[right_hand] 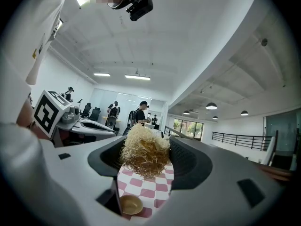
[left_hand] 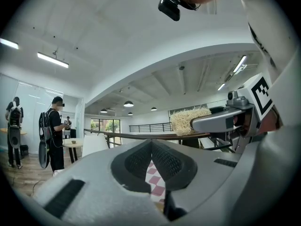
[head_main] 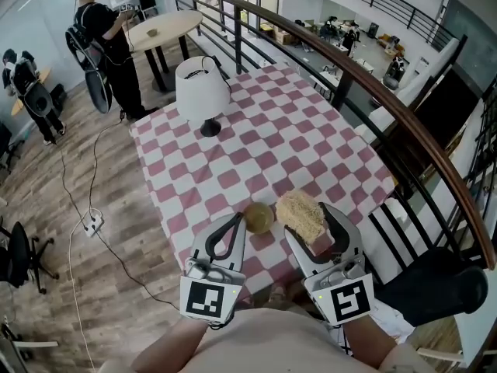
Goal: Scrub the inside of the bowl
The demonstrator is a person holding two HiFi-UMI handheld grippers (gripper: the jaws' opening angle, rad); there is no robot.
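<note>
A small tan bowl (head_main: 258,217) sits on the pink-checked tablecloth (head_main: 256,146) near the front edge, just ahead of both grippers. My right gripper (head_main: 312,224) is shut on a pale, fibrous loofah scrubber (head_main: 301,214), held above the cloth to the bowl's right. In the right gripper view the scrubber (right_hand: 143,149) fills the gap between the jaws, and the bowl (right_hand: 130,204) lies below it. My left gripper (head_main: 235,222) is shut with nothing in it, its tips close to the bowl's left rim. The left gripper view shows the closed jaws (left_hand: 151,149) and the scrubber (left_hand: 189,120) to the right.
A white table lamp (head_main: 203,92) stands on the far part of the table. A dark curved railing (head_main: 373,92) runs along the right side. People stand by a round table (head_main: 163,28) at the back left. A cable and power strip (head_main: 92,224) lie on the wooden floor.
</note>
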